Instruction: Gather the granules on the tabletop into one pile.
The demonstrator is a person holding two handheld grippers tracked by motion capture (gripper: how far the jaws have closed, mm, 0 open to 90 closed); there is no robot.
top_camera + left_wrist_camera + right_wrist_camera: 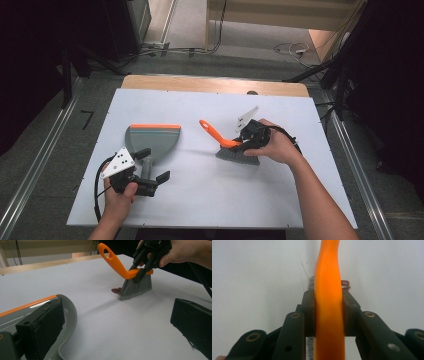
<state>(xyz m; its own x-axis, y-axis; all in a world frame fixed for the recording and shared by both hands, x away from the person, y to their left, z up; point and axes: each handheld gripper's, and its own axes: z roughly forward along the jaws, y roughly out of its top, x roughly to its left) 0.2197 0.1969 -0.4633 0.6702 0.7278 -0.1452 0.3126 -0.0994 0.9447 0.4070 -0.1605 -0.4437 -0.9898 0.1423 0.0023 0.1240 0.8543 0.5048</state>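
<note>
A hand brush (239, 155) with grey bristles and an orange handle stands with its bristles on the white table, right of centre. My right gripper (246, 142) is shut on the orange handle (328, 270), just above the bristles (136, 286). A small dark red scrap (115, 290) lies against the bristles. A grey dustpan (152, 137) with an orange lip lies flat at the left. My left gripper (152, 165) is open at the pan's near end, with its jaws wide apart and one jaw over the pan's rim (71, 315).
The white table top (200, 200) has a wooden strip (215, 84) along its far edge. Metal rails (360, 165) run along both sides of the table. Cables (292, 49) lie on the floor beyond.
</note>
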